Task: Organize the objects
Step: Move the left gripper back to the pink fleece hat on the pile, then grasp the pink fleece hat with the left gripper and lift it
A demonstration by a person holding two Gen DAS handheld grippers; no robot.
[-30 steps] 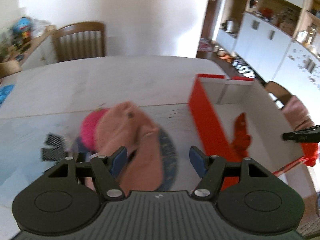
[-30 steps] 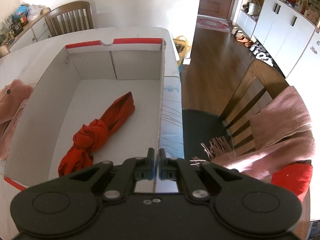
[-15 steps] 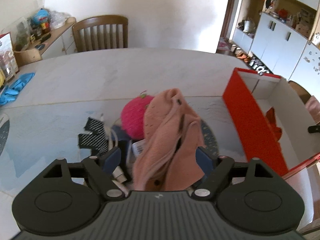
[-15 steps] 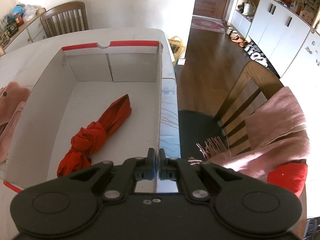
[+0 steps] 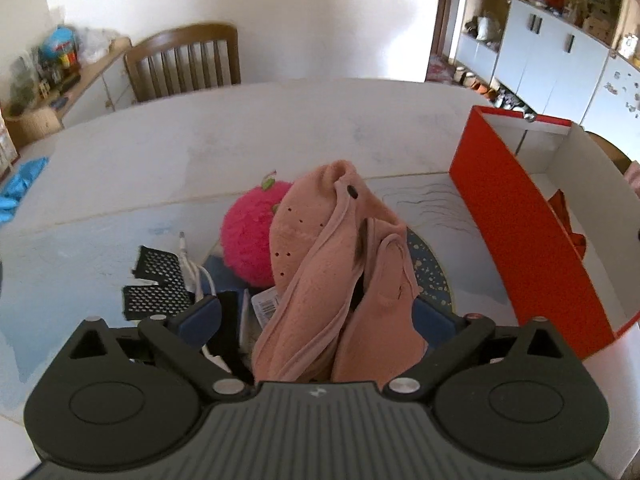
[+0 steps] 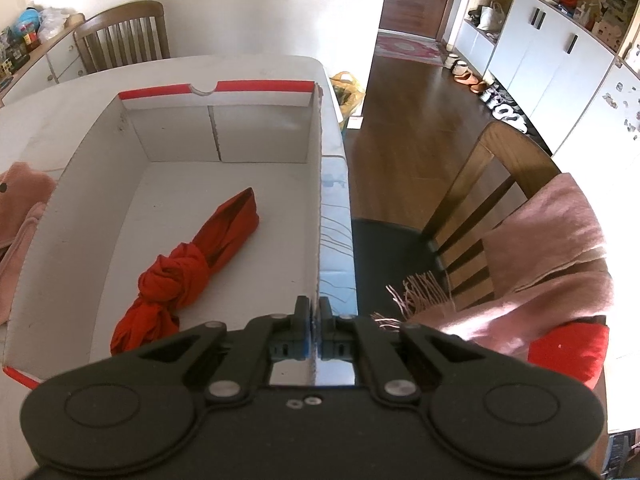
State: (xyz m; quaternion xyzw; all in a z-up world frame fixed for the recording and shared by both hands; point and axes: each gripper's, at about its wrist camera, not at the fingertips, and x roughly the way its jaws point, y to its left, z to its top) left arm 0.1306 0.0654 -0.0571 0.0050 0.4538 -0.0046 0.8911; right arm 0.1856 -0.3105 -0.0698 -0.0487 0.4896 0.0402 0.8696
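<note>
**Left tongs wide over the pink cloth, right tongs pinching the box wall**

So the left tongs [image 5: 316, 316] stand wide, jaws having just been opening, with the pink cloth [image 5: 340, 272] lying between them, and the pads don't look like they press on it. That cloth sits heaped in the near middle of the desk [image 5: 240, 132], on top of a dark blue speckled plate [image 5: 430, 264]. Just behind it on the left is a fuzzy magenta ball [image 5: 246, 240], and further left a white cable [image 5: 196, 272] and two black perforated pieces [image 5: 158, 284].

Off to the right stands the red box [image 5: 520, 220], white inside. The right tongs [image 6: 314, 322] are closed thin on the near end of its right wall. Inside the box lies a knotted red cloth [image 6: 188, 272]. Right of the desk, a wooden chair [image 6: 480, 184] carries a pink fringed scarf [image 6: 548, 248].
</note>
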